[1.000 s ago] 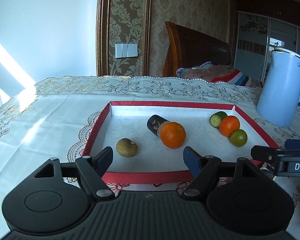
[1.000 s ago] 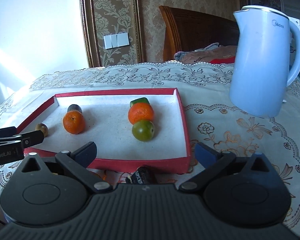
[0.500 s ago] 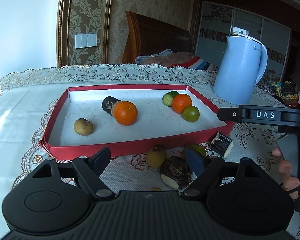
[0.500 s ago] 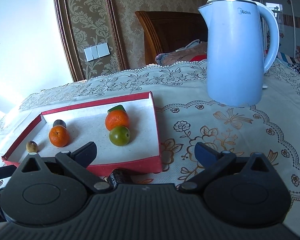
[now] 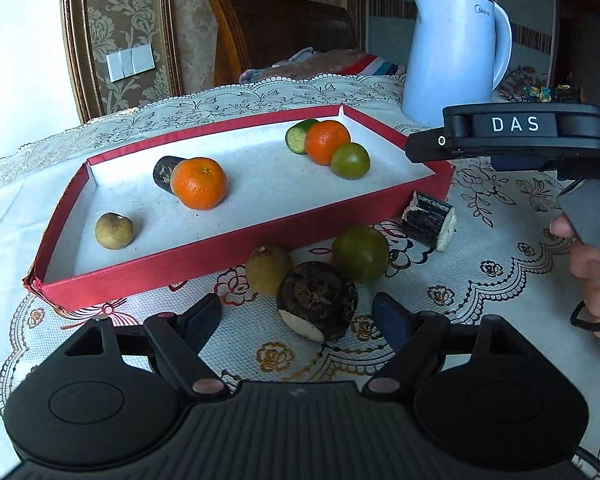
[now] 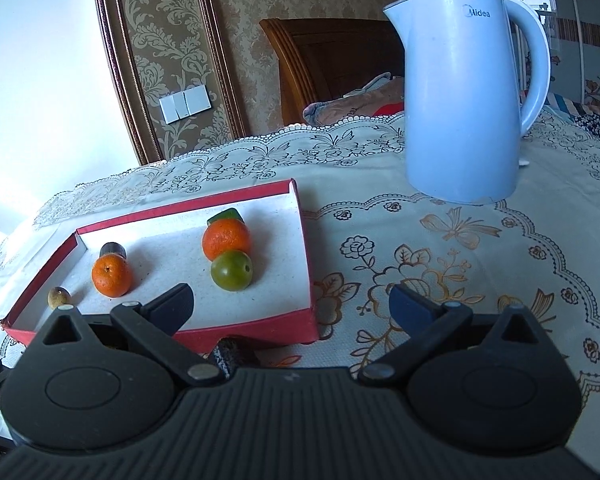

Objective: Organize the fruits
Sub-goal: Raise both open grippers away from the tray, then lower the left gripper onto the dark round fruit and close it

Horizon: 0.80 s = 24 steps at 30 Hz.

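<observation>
The dark brown root piece (image 5: 318, 306), cut face pale, lies on the counter (image 5: 500, 280) just outside the near wall of the red tray (image 5: 220, 252), touching a small brown fruit (image 5: 269, 269) and close beside a green fruit (image 5: 360, 253); a short dark stalk section (image 5: 430, 220) sits a little apart by the tray's corner. Inside the tray are two oranges (image 5: 200, 188), another green fruit (image 5: 350, 160), a cucumber end (image 5: 298, 140), a dark stub (image 5: 164, 172) and one more brown fruit (image 5: 114, 231). The left tongs (image 5: 298, 318) have just been opening and stand spread on either side of the root piece, nothing pinched, pads apparently not yet touching it. The right tongs (image 6: 290, 304) are also spread and empty, over the tray's corner. The likely trouble: the loose items crowd together, so closing here could nudge the brown fruit or set the green one rolling across the cloth. The root's rounded, rough body may also twist out if caught off-centre. The blue kettle (image 5: 456, 60) stands well clear.
</observation>
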{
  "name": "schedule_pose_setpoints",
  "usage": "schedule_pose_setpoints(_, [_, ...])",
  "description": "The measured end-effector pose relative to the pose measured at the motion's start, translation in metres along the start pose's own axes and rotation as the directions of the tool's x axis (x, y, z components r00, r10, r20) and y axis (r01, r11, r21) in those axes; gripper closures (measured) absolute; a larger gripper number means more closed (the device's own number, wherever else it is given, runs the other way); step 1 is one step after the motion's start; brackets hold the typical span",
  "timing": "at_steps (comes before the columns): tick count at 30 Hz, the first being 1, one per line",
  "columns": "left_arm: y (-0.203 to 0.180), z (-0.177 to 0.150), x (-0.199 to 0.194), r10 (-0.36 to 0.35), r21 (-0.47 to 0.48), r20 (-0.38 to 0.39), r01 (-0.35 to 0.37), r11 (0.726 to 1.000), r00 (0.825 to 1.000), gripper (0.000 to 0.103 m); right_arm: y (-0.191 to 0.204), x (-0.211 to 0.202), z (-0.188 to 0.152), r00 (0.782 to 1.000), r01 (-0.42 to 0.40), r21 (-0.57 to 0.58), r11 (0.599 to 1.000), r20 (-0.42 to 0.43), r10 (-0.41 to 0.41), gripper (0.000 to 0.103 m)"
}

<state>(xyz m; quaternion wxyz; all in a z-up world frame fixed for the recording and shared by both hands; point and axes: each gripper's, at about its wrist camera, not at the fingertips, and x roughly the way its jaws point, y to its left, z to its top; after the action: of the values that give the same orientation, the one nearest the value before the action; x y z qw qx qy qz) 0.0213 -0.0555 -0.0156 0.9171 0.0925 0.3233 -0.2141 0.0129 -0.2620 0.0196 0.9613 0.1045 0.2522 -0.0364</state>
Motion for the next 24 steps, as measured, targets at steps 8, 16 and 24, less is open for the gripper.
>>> schedule_pose_setpoints(8, [0.009, -0.002, -0.003, 0.040, -0.024, 0.011, -0.040, 0.999, 0.999, 0.028, 0.006, 0.002, -0.003, 1.000, 0.003, -0.037, 0.999, -0.012, -0.003, 0.000])
schedule_pose_setpoints(16, [0.033, -0.016, -0.022, 0.151, -0.083, 0.013, -0.149, 0.985, 0.988, 0.028, 0.008, 0.001, -0.005, 1.000, -0.003, -0.048, 0.999, -0.015, 0.002, 0.000])
schedule_pose_setpoints(24, [0.036, -0.016, -0.022, 0.170, -0.088, 0.016, -0.168, 0.982, 0.985, 0.027, 0.012, 0.002, -0.007, 0.999, -0.019, -0.085, 0.996, -0.040, 0.016, 0.000])
